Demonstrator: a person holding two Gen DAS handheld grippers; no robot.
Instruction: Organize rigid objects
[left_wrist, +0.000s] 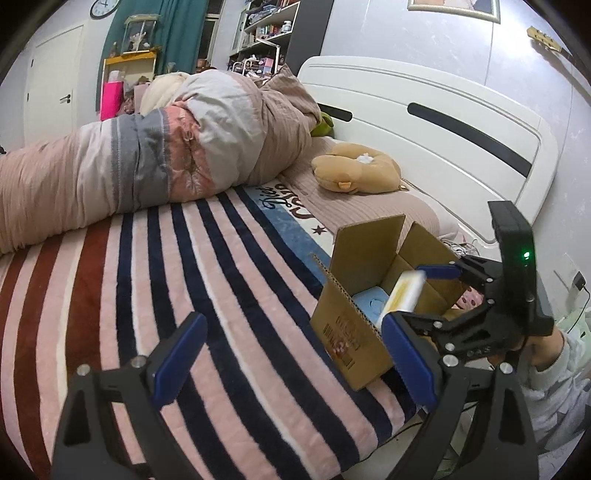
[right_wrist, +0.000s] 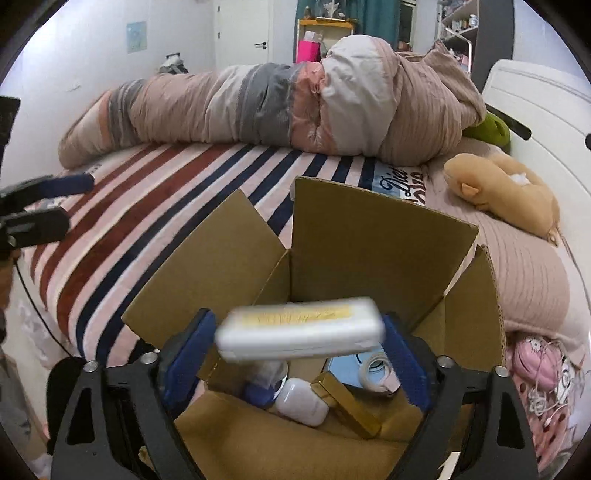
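Observation:
An open cardboard box (right_wrist: 373, 236) stands on the striped bed near its edge; it also shows in the left wrist view (left_wrist: 347, 325). My right gripper (right_wrist: 299, 332) is over the box opening with a white and yellow flat case (right_wrist: 301, 328) between its blue pads, blurred; the pads look spread just wider than the case. The case also shows in the left wrist view (left_wrist: 402, 293). Inside the box lie a white earbud case (right_wrist: 301, 402), a tape roll (right_wrist: 376, 369), a gold box (right_wrist: 347, 404) and a blue item (right_wrist: 347, 365). My left gripper (left_wrist: 291, 354) is open and empty above the blanket, left of the box.
A rolled duvet (left_wrist: 147, 158) lies across the far side of the bed. A tan plush toy (left_wrist: 354, 168) rests near the white headboard (left_wrist: 443, 122). A pink bag with cables (right_wrist: 539, 365) sits right of the box. Striped blanket (left_wrist: 184, 277) spreads left.

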